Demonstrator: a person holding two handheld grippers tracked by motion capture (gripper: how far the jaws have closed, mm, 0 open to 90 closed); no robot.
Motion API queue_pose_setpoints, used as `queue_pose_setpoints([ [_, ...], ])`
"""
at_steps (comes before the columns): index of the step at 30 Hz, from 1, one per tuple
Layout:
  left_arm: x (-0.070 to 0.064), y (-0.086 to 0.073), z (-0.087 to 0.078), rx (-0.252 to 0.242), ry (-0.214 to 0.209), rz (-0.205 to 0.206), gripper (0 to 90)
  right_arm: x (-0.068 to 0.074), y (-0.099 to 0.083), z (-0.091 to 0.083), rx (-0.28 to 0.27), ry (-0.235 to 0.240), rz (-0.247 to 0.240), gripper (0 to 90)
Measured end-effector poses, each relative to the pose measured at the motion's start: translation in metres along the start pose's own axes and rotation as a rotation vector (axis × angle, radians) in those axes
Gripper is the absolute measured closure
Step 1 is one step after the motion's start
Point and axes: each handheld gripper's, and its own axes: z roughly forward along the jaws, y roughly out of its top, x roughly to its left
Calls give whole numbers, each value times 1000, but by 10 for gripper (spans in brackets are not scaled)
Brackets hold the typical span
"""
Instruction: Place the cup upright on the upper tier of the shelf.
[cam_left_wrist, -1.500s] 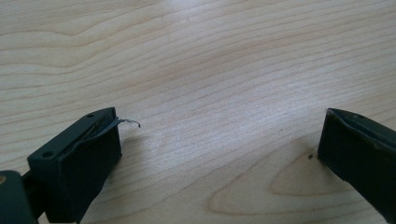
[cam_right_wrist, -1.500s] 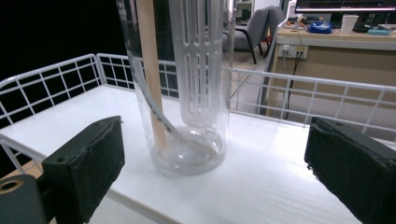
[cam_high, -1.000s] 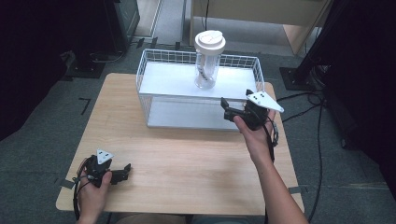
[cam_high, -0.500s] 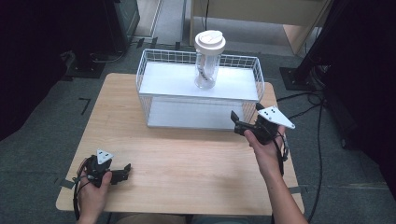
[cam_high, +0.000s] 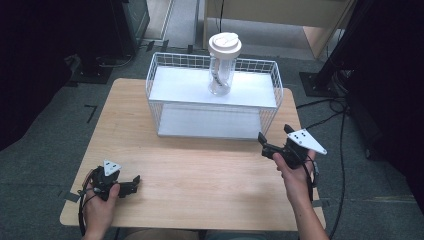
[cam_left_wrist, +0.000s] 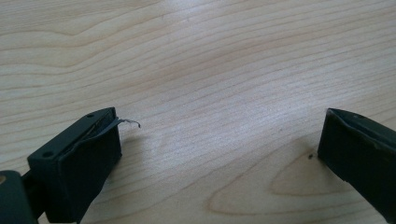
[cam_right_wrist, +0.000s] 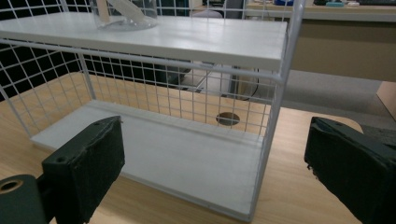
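Note:
A white wire rack (cam_high: 215, 92) with two white shelves stands at the back middle of the wooden table (cam_high: 200, 175). On its top shelf stands a clear tumbler (cam_high: 221, 65) with a white lid; its base (cam_right_wrist: 123, 11) appears at the top of the right gripper view. My right gripper (cam_high: 274, 134) is open and empty, just off the rack's front right corner and facing the lower shelf (cam_right_wrist: 177, 158). Down at the front left my left gripper (cam_high: 131, 183) rests low over bare wood, its jaws wide apart (cam_left_wrist: 219, 140) with nothing between them.
The rack's corner post (cam_right_wrist: 275, 116) stands between my right jaws' line of sight and the table's right edge. A round hole (cam_right_wrist: 228, 118) in the tabletop lies behind the rack. Cables (cam_high: 340, 150) trail over the floor at the right.
My right gripper has drawn back from the rack's top right corner, moving down and toward the person along the table's right side. The left gripper has stayed put.

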Motion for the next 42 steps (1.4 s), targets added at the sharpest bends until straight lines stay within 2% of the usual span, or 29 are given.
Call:
queue_pose_setpoints([
  [12,0,0,0,0,0,0,0,-13,-26,-15,24,-35,0,63],
  [25,0,0,0,0,0,0,0,-32,-55,-30,59,-73,34,65],
  [42,0,0,0,-1,0,-1,0,-52,-87,-51,113,-126,52,65],
])
